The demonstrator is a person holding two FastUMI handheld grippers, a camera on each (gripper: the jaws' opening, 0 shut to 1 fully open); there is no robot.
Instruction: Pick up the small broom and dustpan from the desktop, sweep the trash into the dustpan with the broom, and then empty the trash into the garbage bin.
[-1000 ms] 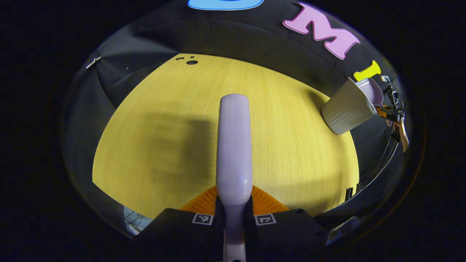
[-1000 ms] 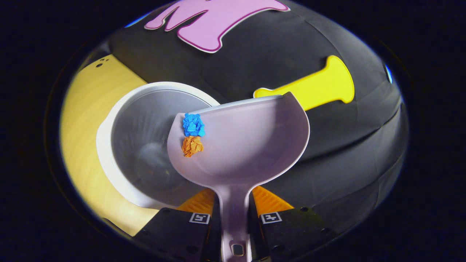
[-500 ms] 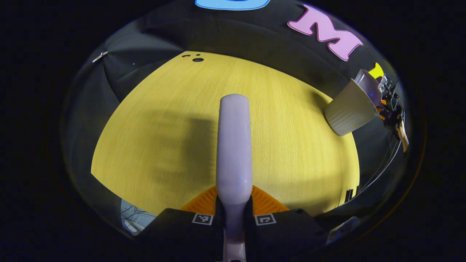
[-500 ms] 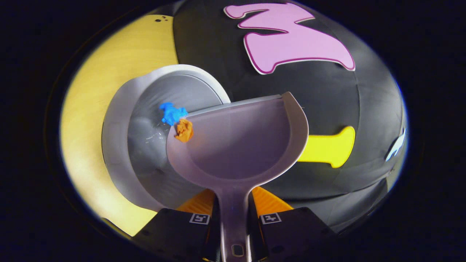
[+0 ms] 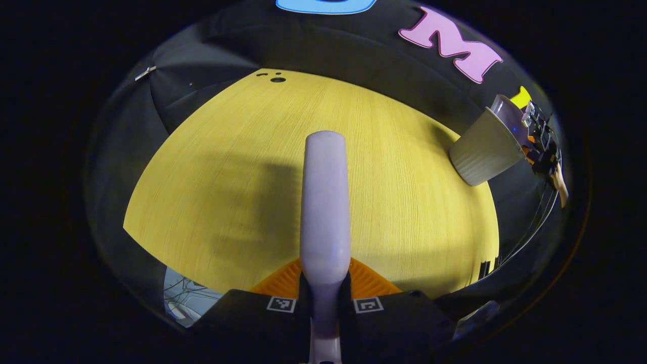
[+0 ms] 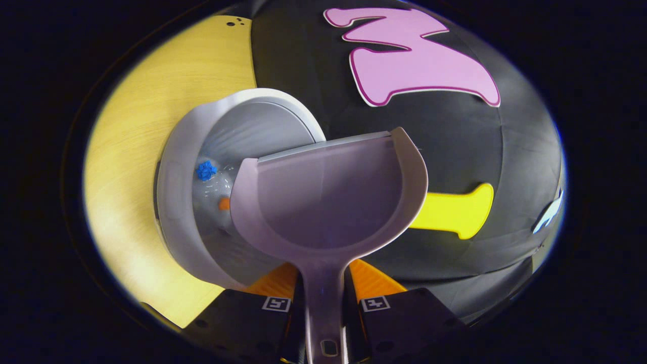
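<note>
Garbage bin [image 6: 174, 187] holds blue scrap [image 6: 205, 170] (orange scrap [image 6: 223, 203] too).

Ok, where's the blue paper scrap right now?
In the right gripper view, the blue scrap lies inside the bin, left of the dustpan, just above the orange scrap.

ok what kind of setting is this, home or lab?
Looks like a staged recording booth, not a home: black cloth wall behind a bare yellow wood-grain desktop, with just a small grey garbage bin near its edge.
</note>
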